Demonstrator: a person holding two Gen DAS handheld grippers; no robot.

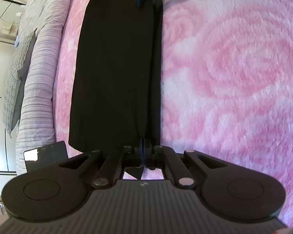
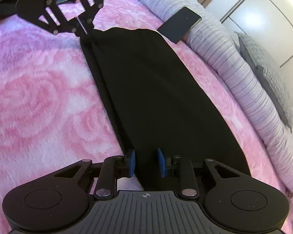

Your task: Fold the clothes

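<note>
the black garment (image 2: 156,97) lies flat as a long strip on the pink blanket (image 2: 39,89), its long axis running between the grippers. the left gripper (image 1: 143,148) pinches one end; the right gripper (image 2: 145,162), fingers spread, straddles the other.

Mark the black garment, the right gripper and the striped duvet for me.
black garment (image 2: 162,89), right wrist view, middle of the cloth.
right gripper (image 2: 146,162), right wrist view, midway between the blue pads.
striped duvet (image 2: 244,81), right wrist view, rolled edge.
</note>
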